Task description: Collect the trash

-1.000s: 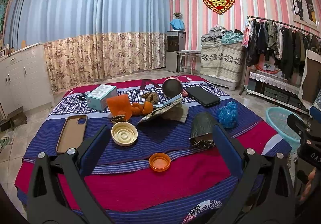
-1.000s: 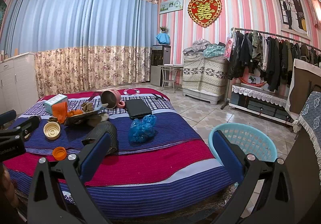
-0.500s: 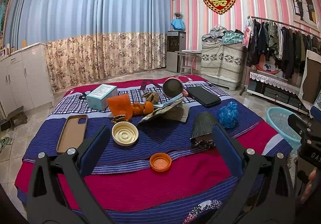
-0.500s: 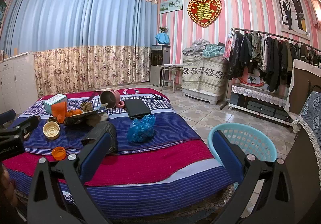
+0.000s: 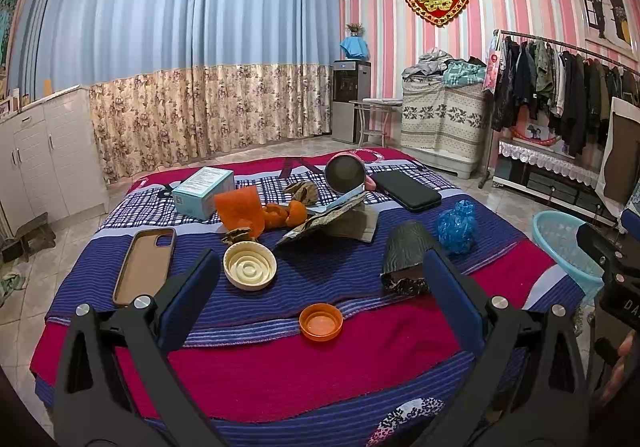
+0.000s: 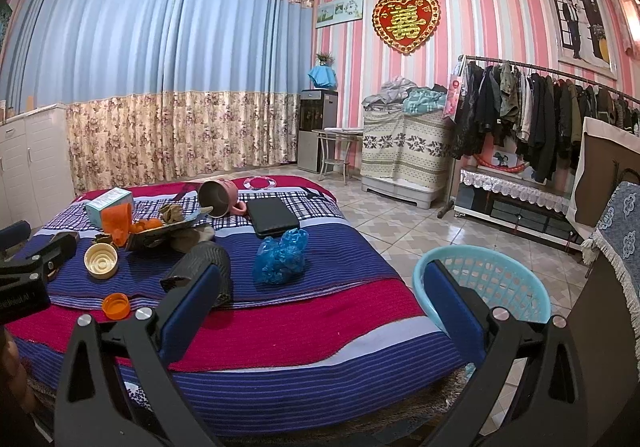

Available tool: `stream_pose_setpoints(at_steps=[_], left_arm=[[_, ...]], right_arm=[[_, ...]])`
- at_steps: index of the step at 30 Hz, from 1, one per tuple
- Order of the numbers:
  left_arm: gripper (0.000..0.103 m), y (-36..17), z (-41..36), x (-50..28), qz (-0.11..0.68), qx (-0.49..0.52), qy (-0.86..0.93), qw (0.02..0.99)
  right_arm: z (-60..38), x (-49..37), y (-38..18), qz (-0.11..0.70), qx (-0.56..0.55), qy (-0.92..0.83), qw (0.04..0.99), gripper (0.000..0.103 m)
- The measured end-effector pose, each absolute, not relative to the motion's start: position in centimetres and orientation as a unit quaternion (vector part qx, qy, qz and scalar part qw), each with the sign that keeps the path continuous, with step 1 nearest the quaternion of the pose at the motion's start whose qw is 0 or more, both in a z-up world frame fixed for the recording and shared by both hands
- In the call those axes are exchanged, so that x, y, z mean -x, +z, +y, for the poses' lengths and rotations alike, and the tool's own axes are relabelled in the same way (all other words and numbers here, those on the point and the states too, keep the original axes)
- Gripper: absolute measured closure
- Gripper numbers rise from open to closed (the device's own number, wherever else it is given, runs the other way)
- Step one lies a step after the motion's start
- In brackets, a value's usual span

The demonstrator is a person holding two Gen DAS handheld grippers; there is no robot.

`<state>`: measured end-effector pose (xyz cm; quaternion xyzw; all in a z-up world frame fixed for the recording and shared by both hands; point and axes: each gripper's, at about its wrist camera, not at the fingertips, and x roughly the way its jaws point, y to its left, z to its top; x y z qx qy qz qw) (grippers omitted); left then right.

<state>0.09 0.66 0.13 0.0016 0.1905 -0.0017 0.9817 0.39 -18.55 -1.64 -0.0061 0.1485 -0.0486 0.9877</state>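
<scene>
While both tools hang above the near edge of the bed, the left hand-held gripper has its blue pads spread wide apart with nothing between them, and the right hand-held gripper is likewise spread and empty.

The trash lies scattered over the striped blanket. An orange cap sits closest to the left tool, open side up, on the border between the purple and red bands. Beyond it to the left rests a cream lid, and just behind that an orange wrapper stands upright beside pieces of orange peel. A dark, curled strip of bark-like material lies to the right of the cap, and a crumpled blue plastic bag sits just past it. Torn cardboard lies in the middle, with a pink cup tipped on its side behind it.

A brown phone case lies flat at the left side of the bed, a teal box farther back, and a black case to the right of the cup.

In the right wrist view, a light blue basket stands on the tiled floor just beside the bed, partly behind the right pad.
</scene>
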Motion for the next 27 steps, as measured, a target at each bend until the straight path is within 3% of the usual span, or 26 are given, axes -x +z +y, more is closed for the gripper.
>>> stream_pose_setpoints(at_steps=[27], left_arm=[[0.005,-2.5,6.6,-0.7,0.206,-0.008,0.011,0.978]], right_arm=[[-22.9,2.1,-1.1,0.152,0.001,-0.058,0.987,0.004]])
